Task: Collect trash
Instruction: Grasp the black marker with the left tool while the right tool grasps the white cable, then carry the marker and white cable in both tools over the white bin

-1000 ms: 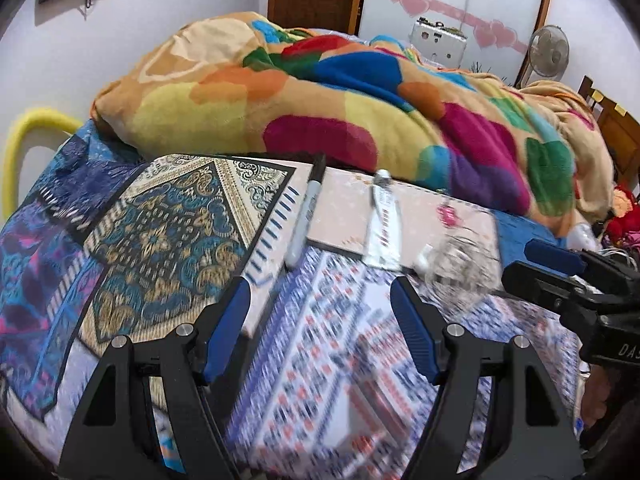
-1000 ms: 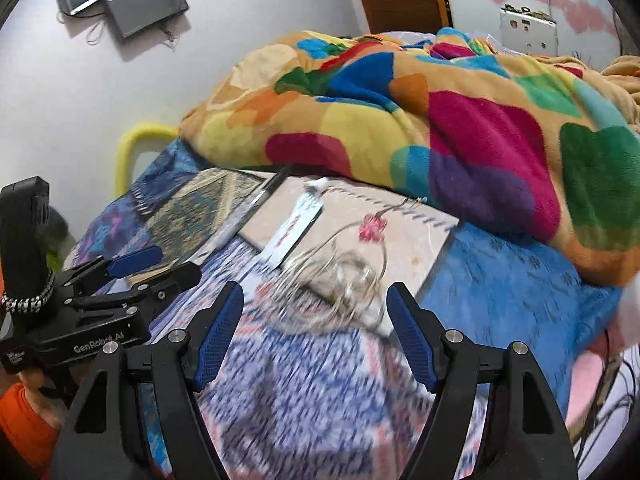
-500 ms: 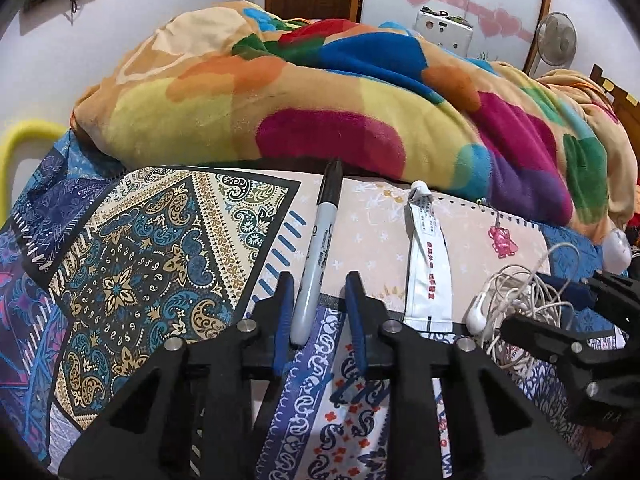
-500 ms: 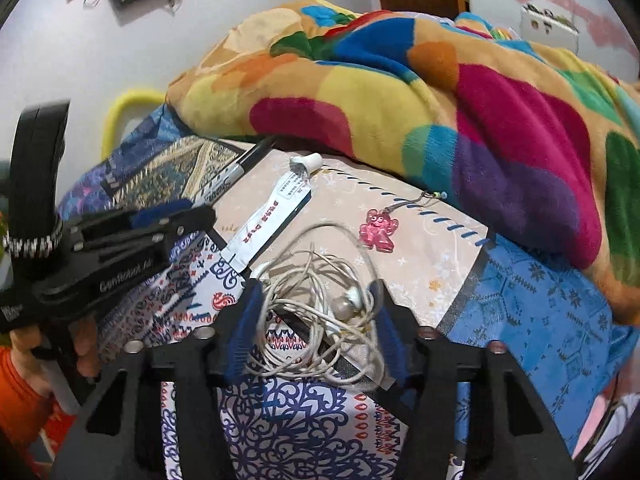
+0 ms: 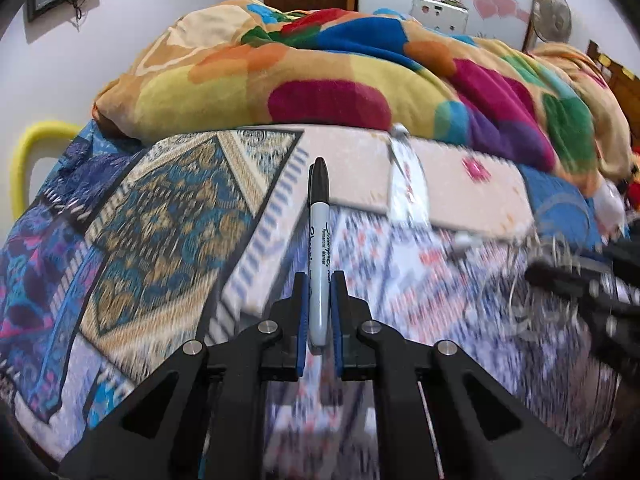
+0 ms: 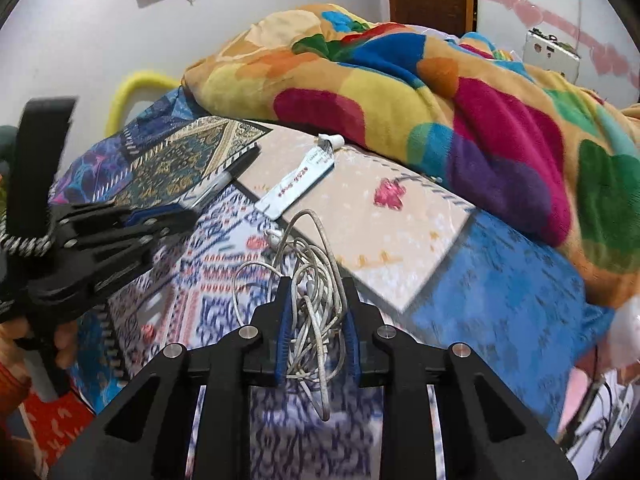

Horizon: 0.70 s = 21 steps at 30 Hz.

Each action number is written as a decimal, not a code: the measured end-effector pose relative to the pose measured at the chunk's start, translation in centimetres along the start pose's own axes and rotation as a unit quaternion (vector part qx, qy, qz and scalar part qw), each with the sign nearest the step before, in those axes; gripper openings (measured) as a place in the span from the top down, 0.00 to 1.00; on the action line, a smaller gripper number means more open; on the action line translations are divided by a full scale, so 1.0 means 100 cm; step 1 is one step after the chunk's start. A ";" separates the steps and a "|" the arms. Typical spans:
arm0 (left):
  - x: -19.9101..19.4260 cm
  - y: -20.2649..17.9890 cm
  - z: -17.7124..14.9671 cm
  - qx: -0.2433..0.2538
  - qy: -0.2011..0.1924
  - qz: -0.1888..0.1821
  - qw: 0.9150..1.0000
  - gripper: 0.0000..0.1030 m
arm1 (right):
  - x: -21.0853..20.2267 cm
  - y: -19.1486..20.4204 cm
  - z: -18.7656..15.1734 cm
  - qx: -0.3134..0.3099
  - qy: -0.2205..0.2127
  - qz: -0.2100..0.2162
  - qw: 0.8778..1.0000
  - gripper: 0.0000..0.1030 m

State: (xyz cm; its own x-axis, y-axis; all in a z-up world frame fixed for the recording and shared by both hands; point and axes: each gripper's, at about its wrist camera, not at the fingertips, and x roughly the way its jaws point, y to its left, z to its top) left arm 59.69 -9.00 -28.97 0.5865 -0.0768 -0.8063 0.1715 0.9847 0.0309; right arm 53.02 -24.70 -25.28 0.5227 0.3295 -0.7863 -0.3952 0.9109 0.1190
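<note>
My left gripper (image 5: 319, 280) is shut on a grey marker (image 5: 319, 240) with a black cap. The marker stands up between the blue pads, clear of the bedspread. In the right wrist view the same gripper (image 6: 172, 216) shows at the left with the marker (image 6: 218, 184) pointing away from it. My right gripper (image 6: 316, 292) has its jaws closing on a tangled white earphone cable (image 6: 312, 264), and the bundle is squeezed between the pads. A flattened white tube (image 6: 300, 176) lies on a beige pad (image 6: 400, 248), beside a small pink charm (image 6: 390, 192).
A multicoloured fleece blanket (image 5: 360, 72) is heaped across the back of the bed. The patterned blue bedspread (image 5: 140, 220) covers the near part. A yellow hoop (image 5: 28, 148) stands at the left edge by the wall. A person's hand (image 6: 60, 344) holds the left gripper.
Both grippers went from wide open to closed. The left one moved onto the marker and now holds it raised. The right one came down over the cable tangle and squeezed it.
</note>
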 end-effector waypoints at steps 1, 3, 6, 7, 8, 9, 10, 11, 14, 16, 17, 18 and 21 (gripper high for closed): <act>-0.006 -0.003 -0.006 0.008 -0.003 0.004 1.000 0.91 | -0.006 0.000 -0.003 0.000 -0.002 -0.002 1.000 0.80; -0.020 -0.007 -0.019 0.018 -0.008 0.006 1.000 0.91 | -0.015 0.001 -0.006 0.003 -0.004 -0.002 1.000 0.80; -0.041 -0.014 -0.036 0.024 -0.011 0.002 1.000 0.91 | -0.033 0.001 -0.010 0.008 -0.008 -0.005 1.000 0.81; -0.049 -0.015 -0.040 0.020 -0.012 -0.005 1.000 0.91 | -0.038 0.001 -0.011 0.010 -0.008 -0.006 1.000 0.81; -0.054 -0.017 -0.042 0.016 -0.011 -0.011 1.000 0.91 | -0.044 0.002 -0.012 0.011 -0.010 -0.010 1.000 0.81; -0.064 -0.018 -0.045 0.011 -0.013 -0.017 1.000 0.91 | -0.049 0.003 -0.013 0.011 -0.011 -0.011 1.000 0.81; -0.070 -0.019 -0.046 0.008 -0.015 -0.020 1.000 0.91 | -0.055 0.004 -0.014 0.012 -0.013 -0.013 1.000 0.81; -0.080 -0.020 -0.047 0.002 -0.019 -0.024 1.000 0.91 | -0.060 0.004 -0.014 0.013 -0.015 -0.014 1.000 0.81; -0.103 -0.019 -0.046 -0.011 -0.031 -0.033 0.999 0.91 | -0.082 0.006 -0.014 0.017 -0.025 -0.018 0.999 0.81; -0.119 -0.017 -0.044 -0.016 -0.039 -0.036 0.998 0.91 | -0.099 0.010 -0.014 0.018 -0.034 -0.019 0.999 0.81; -0.127 -0.017 -0.045 -0.016 -0.043 -0.031 0.998 0.91 | -0.106 0.012 -0.014 0.017 -0.038 -0.020 0.999 0.81; -0.137 -0.016 -0.045 -0.016 -0.047 -0.028 0.998 0.91 | -0.112 0.014 -0.013 0.016 -0.042 -0.022 0.999 0.81; -0.163 -0.013 -0.046 -0.016 -0.057 -0.023 0.998 0.91 | -0.139 0.025 -0.011 0.012 -0.057 -0.022 0.998 0.81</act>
State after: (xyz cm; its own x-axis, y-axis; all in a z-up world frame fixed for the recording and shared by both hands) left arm 46.27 -8.32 -18.62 0.6653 -0.1384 -0.7337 0.1758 0.9841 -0.0262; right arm 43.96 -27.29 -14.77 0.6229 0.3137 -0.7166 -0.3525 0.9304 0.1009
